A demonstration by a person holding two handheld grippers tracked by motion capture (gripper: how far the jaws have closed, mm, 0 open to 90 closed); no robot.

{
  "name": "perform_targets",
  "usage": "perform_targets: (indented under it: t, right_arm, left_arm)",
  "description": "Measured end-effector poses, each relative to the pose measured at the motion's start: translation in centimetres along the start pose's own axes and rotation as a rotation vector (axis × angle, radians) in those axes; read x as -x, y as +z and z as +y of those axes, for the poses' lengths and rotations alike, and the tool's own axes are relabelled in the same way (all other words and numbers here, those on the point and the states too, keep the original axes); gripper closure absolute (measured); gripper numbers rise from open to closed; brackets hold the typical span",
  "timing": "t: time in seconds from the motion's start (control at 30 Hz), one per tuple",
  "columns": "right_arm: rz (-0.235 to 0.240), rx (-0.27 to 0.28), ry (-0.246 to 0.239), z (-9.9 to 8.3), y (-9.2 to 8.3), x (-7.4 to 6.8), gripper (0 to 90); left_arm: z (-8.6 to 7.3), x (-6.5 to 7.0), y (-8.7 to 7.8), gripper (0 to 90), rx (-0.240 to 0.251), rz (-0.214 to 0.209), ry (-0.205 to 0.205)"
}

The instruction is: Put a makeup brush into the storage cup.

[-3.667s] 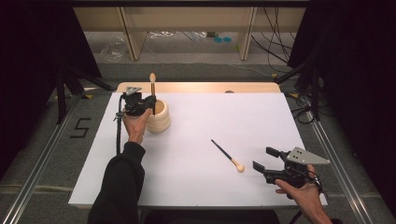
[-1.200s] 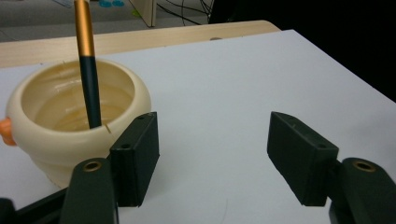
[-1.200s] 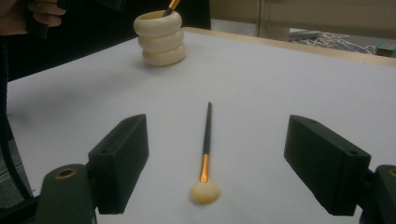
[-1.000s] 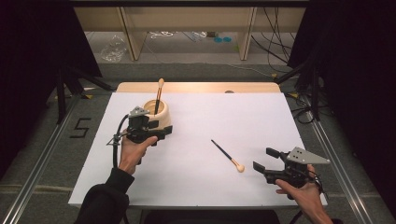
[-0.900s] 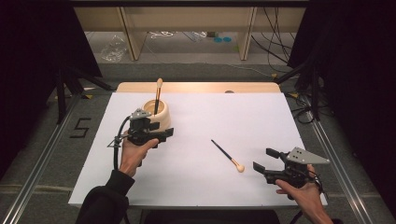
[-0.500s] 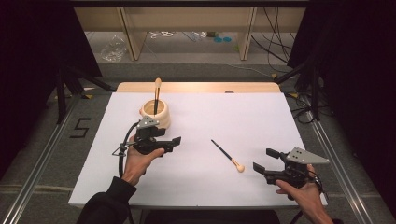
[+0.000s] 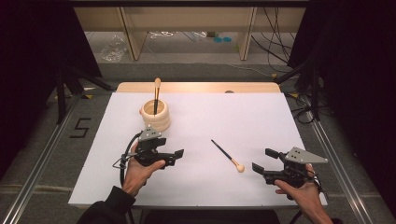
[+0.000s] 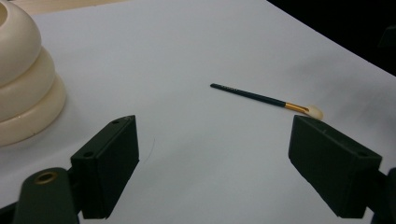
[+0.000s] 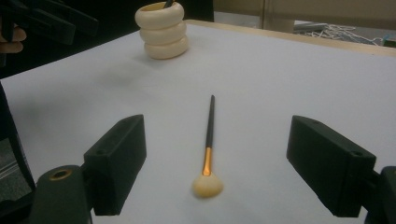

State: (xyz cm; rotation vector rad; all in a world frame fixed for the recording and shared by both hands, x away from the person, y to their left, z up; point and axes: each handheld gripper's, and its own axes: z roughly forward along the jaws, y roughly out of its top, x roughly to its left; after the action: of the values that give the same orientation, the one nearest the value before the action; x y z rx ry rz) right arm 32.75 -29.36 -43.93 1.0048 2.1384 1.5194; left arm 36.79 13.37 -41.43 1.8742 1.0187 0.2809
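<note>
A cream ringed holder [image 7: 155, 115] stands at the far left of the white sheet, and a dark-handled brush [image 7: 156, 91] stands in it, bristles up. My left gripper [image 7: 173, 157] hovers just in front of the holder and points right. Its jaws have just been opening and now stand wide with nothing between them [image 8: 212, 140]. A second brush [image 7: 227, 156] lies loose mid-table, its pale head toward the near edge. My right gripper [image 7: 264, 159] is open at the near right, aimed at that brush [image 9: 210, 135] and apart from it. The holder [image 9: 162, 32] rises beyond.
The white sheet [image 7: 261, 112] covers most of the wooden table [image 7: 196, 87]. Metal rails [image 7: 44, 158] run along both sides on the floor. Shelf legs and cables [image 7: 275, 51] lie beyond the far edge. The holder's side [image 8: 21, 84] is close on my left gripper's left.
My left gripper has drawn back from the holder toward the near middle of the sheet, its jaws spreading. The brush stays in the holder, now more upright. The right hand has kept still.
</note>
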Motion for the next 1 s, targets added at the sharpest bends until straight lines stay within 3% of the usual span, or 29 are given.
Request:
perform_targets:
  t: [0.13,0.17,0.2,0.23,0.3,0.33,0.4,0.43,0.47,0.57,0.6,0.67,0.73,0.8,0.83,0.9,0.93,1.0]
  right_arm:
    - [-0.004,0.003,-0.005,0.0,0.0,0.0,20.9]
    - [0.011,-0.002,0.002,0.0,0.0,0.0,20.9]
    - [0.005,-0.019,-0.004,0.0,-0.1,0.0,21.0]
    - [0.008,-0.020,-0.003,0.0,-0.1,0.0,21.0]
    - [0.008,-0.019,-0.003,0.0,-0.1,0.0,21.1]
    - [0.007,-0.020,-0.005,0.0,-0.1,0.0,21.3]
    - [0.008,-0.021,-0.003,0.0,-0.1,0.0,21.3]
    - [0.008,-0.021,-0.003,0.0,-0.2,0.0,21.4]
    - [0.008,-0.022,-0.004,0.0,-0.2,0.1,21.4]
    - [0.011,-0.018,-0.009,-0.1,-0.2,0.0,21.4]
    - [0.005,-0.018,-0.011,-0.1,-0.3,0.0,21.5]
    - [-0.002,-0.022,-0.006,-0.2,-0.4,0.0,21.5]
    - [0.008,0.005,0.003,-0.3,-0.3,0.0,21.6]
    - [0.004,0.001,0.003,-0.4,-0.4,0.1,22.0]
    - [-0.017,-0.040,-0.008,-0.2,-0.7,0.2,22.1]
    - [-0.009,-0.049,-0.005,-0.2,-0.7,0.3,22.1]
    - [0.000,-0.020,-0.007,-0.3,-0.3,0.4,22.0]
    - [0.023,-0.069,-0.005,0.0,-0.2,0.4,19.9]
  left_arm:
    - [-0.5,0.2,-0.4,16.1,-0.018,0.005,0.027]
    - [-0.6,0.4,-0.5,16.1,-0.010,0.003,0.018]
    - [-0.7,0.3,-0.6,16.1,-0.029,-0.002,0.040]
    - [-0.8,0.5,-0.5,16.1,-0.012,-0.001,0.015]
    - [-0.9,0.4,-0.7,16.1,-0.037,0.003,0.051]
    - [-0.9,0.6,-0.6,16.1,-0.026,0.005,0.030]
    - [-1.0,0.7,-0.6,16.2,-0.025,0.001,0.030]
    - [-1.0,0.6,-0.7,16.2,-0.040,0.003,0.050]
    - [-1.1,0.8,-0.6,16.1,-0.031,0.002,0.038]
    - [-1.1,0.9,-0.6,16.2,-0.050,0.000,0.061]
    - [-1.2,1.1,-0.5,16.2,-0.038,-0.009,0.047]
    - [-1.1,1.0,-0.6,16.2,-0.055,-0.010,0.074]
    - [-1.1,1.3,-0.4,16.2,-0.037,-0.011,0.052]
    - [-1.1,1.3,-0.3,16.2,-0.037,-0.007,0.056]
    - [-1.1,1.2,-0.4,16.2,-0.053,-0.008,0.075]
    - [-1.1,1.3,-0.4,16.2,-0.054,-0.008,0.078]
    - [-1.1,1.3,-0.4,16.2,-0.055,-0.008,0.076]
    - [-1.2,1.4,-0.3,16.2,-0.041,-0.009,0.056]
